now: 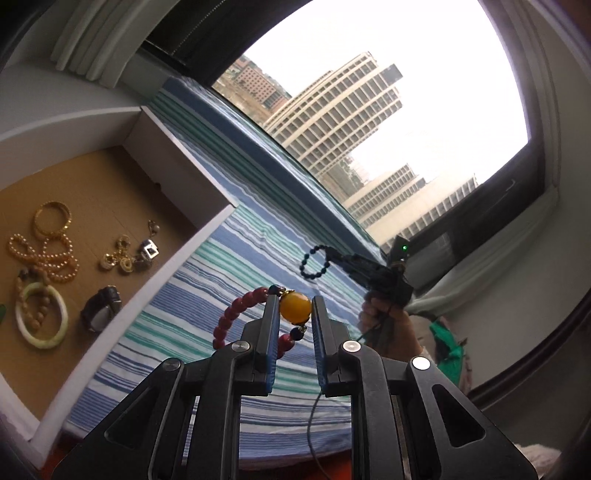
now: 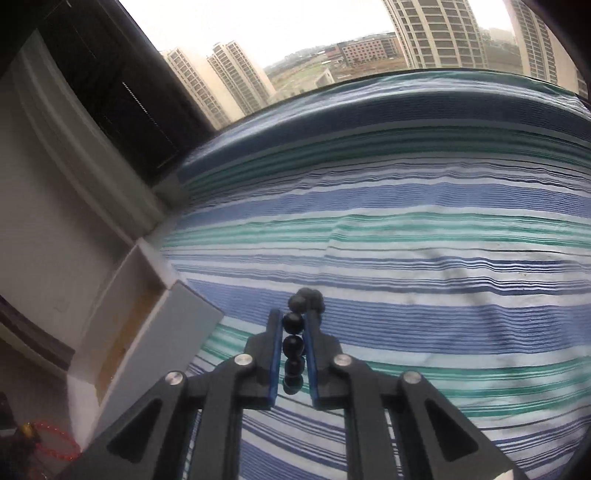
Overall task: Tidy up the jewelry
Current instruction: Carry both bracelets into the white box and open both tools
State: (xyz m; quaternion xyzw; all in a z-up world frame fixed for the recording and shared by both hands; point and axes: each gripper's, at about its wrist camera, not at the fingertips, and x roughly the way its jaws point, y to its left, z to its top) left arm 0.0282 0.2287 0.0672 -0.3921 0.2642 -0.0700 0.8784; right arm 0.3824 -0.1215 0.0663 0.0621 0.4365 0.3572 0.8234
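Here the left gripper (image 1: 294,308) pinches a red-beaded, amber-centred bracelet (image 1: 258,317); the right gripper (image 2: 293,332) pinches black beads (image 2: 293,343).

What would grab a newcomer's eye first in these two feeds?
Probably the yellow bead of the red bracelet, clamped in the left tool above the striped sheet. Next, the black bead bracelet pinched in the right tool, and the jewelry-filled box at left.

Striped bedspread (image 1: 236,258) in blue, green and white, spanning the centre of both views. Window (image 1: 388,74) across the top, showing pale high-rise buildings (image 1: 332,122) under a bright sky. White curtain (image 1: 92,33), upper left. Green fabric (image 1: 447,339), lower right, partly hidden.
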